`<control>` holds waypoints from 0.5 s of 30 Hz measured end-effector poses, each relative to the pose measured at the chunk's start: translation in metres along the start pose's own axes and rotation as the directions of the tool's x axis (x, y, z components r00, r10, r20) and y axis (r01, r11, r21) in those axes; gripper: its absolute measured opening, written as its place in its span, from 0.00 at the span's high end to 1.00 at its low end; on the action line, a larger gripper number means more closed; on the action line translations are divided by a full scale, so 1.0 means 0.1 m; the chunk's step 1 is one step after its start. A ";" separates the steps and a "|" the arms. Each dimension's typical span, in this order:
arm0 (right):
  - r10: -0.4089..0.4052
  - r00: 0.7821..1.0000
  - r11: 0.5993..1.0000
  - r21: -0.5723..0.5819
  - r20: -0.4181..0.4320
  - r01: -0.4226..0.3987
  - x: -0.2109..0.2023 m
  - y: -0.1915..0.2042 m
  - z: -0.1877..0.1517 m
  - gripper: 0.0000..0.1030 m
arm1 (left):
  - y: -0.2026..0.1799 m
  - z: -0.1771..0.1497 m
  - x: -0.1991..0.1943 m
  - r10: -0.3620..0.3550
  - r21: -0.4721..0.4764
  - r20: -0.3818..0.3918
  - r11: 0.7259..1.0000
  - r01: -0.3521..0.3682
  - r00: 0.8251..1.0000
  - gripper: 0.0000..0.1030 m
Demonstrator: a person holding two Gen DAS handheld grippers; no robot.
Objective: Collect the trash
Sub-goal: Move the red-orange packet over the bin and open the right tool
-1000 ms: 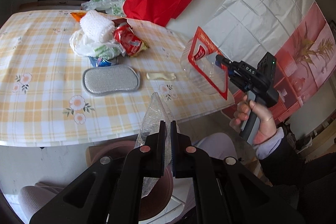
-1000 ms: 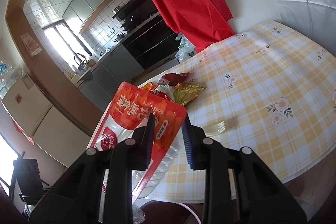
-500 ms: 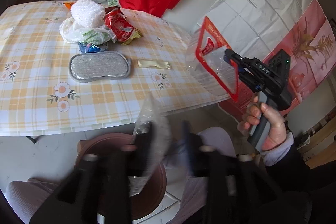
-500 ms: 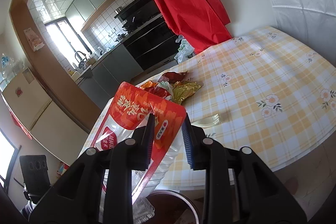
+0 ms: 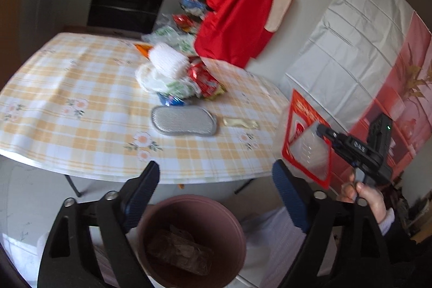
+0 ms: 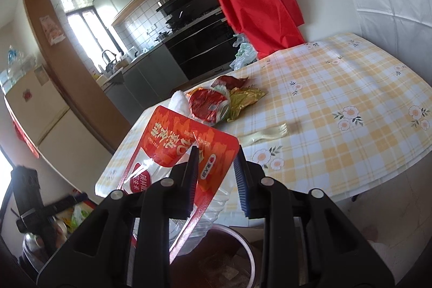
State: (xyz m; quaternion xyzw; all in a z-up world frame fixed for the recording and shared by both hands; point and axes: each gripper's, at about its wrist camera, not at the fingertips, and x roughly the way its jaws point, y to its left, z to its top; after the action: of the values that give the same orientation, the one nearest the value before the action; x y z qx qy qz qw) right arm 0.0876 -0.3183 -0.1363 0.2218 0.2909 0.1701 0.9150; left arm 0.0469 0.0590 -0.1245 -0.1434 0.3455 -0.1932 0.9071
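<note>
In the left wrist view the left gripper (image 5: 213, 196) fills the lower part of the frame with its jaws spread wide and nothing between them; they have just been opening. Directly below the gap, at bottom centre, stands the bin (image 5: 237, 228), and a crumpled clear wrapper (image 5: 178, 253) lies inside it, well clear of both fingers.

At the right edge of that frame a hand (image 5: 370, 199) holds the right gripper (image 5: 322, 130), which is clamped on a red pouch (image 5: 306, 136) (red border, clear middle). The pouch hangs just off the table's right edge, up and to the right of the bin.

From the right wrist view the right gripper (image 6: 216, 172) sits at lower centre, pinching the top edge of the pouch (image 6: 172, 145); the pouch extends to the lower left of the fingers, and its clear bottom reaches the bin (image 6: 248, 253) rim at the bottom of the frame.

On the table (image 5: 67, 104), mid-frame in the left view, lie a grey sponge (image 5: 183, 120), a small yellowish sachet (image 5: 240, 122) to its right, and above them a pile of wrappers (image 5: 186, 77).
</note>
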 end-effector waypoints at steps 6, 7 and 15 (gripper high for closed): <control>0.002 1.000 0.999 -0.043 -0.005 -0.002 -0.08 0.18 -0.12 0.72 | 0.04 -0.08 -0.30 0.176 -0.002 0.117 0.984 -0.177 0.977 0.06; 0.004 1.000 0.999 -0.051 -0.006 -0.004 -0.11 0.22 -0.15 0.72 | 0.04 -0.09 -0.32 0.200 -0.001 0.120 0.980 -0.201 0.973 0.06; 0.020 1.000 0.994 -0.104 -0.025 -0.022 -0.21 0.50 -0.22 0.71 | 0.08 -0.17 -0.58 0.248 -0.022 0.150 0.969 -0.247 0.957 0.06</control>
State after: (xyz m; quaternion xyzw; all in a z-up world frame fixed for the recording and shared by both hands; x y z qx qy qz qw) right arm 0.0488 -0.2784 -0.1177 0.1750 0.2901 0.1972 0.9200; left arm -0.0023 0.0903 -0.1065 -0.1147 0.2913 -0.0662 0.9474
